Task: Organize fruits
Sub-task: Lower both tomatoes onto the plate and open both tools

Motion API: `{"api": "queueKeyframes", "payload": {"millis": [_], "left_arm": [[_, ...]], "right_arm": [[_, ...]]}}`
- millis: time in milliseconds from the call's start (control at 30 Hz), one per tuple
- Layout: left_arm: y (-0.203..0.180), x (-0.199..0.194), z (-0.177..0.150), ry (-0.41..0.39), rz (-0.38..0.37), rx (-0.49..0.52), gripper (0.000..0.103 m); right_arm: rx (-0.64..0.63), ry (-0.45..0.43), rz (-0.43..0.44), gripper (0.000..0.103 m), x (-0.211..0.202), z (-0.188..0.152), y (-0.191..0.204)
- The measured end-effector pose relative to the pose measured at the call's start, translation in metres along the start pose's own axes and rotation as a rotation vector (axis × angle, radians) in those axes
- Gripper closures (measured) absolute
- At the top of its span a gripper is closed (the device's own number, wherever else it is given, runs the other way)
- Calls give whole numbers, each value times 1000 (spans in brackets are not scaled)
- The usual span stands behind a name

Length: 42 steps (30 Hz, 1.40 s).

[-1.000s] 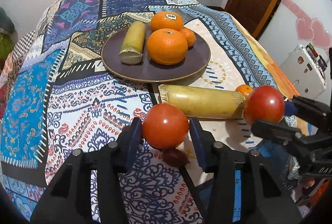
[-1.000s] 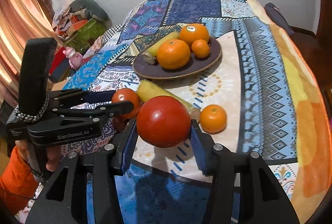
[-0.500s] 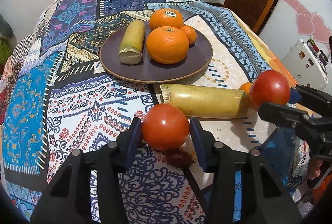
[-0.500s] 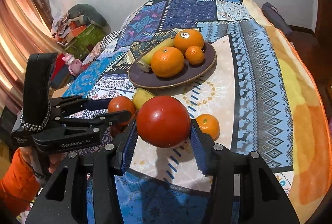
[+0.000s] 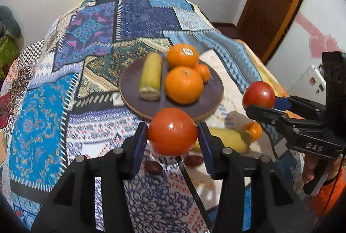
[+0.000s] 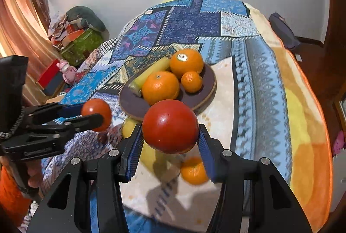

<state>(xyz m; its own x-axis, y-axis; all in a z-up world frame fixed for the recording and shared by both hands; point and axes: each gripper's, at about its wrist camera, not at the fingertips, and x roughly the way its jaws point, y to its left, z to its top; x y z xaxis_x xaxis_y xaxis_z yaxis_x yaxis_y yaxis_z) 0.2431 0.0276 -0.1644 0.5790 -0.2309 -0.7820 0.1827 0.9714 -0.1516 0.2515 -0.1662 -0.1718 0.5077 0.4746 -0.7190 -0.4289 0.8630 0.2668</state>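
Both grippers hold a tomato in the air above the patterned cloth (image 5: 43, 116). Left gripper (image 5: 172, 142) pinches its tomato (image 5: 172, 131) between blue pads (image 5: 138, 144), near the plate's (image 5: 216, 90) near rim. Right gripper (image 6: 170, 139) pinches the second tomato (image 6: 170, 126) the same way, off to the right of the plate; from the left wrist it shows at the right edge (image 5: 262, 104).

On the dark round plate lie two big oranges (image 5: 183, 84), one with a sticker (image 5: 182, 55), a small orange (image 5: 202, 72) touching them on the right, and a yellow-green cut stalk (image 5: 151, 76) on the left.

On the cloth below the grippers, near the plate, rest a yellow stalk (image 5: 225, 140), blurred, a small orange (image 6: 194, 170) just beside it, and two dark small fruits (image 5: 153, 167).
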Motion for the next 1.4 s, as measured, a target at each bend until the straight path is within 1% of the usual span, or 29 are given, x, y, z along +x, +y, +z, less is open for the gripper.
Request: {"api": "queueKeyframes", "payload": {"millis": [133,267,367,533,800,900,1167,1300,1400], "left_arm": [[6,6,13,-9,-2,-31,56],[9,17,22,-12,15,-37,56],[11,29,26,1,24,-44,56],[15,43,28,19,28,-57,56],[15,54,27,30,33,-50,56],[13,55,27,32,39,-44,56],[13,53,27,44,40,-46,55],[13,42,28,26,13,-59,46],[8,29,30,-5,23,-43,45]], "right_arm": [[-13,7,-19,57,14,13,-4],[-26,39,-33,57,31,21,-7],[-40,65,-42,57,43,23,-8],[-58,89,-48,57,53,23,-8],[-75,92,-46,56,58,27,-9],[-78,79,-57,54,56,28,-8],[-87,52,-45,53,39,31,-6],[-89,39,-30,53,27,27,-2],[-92,37,-16,52,20,23,2]]}}
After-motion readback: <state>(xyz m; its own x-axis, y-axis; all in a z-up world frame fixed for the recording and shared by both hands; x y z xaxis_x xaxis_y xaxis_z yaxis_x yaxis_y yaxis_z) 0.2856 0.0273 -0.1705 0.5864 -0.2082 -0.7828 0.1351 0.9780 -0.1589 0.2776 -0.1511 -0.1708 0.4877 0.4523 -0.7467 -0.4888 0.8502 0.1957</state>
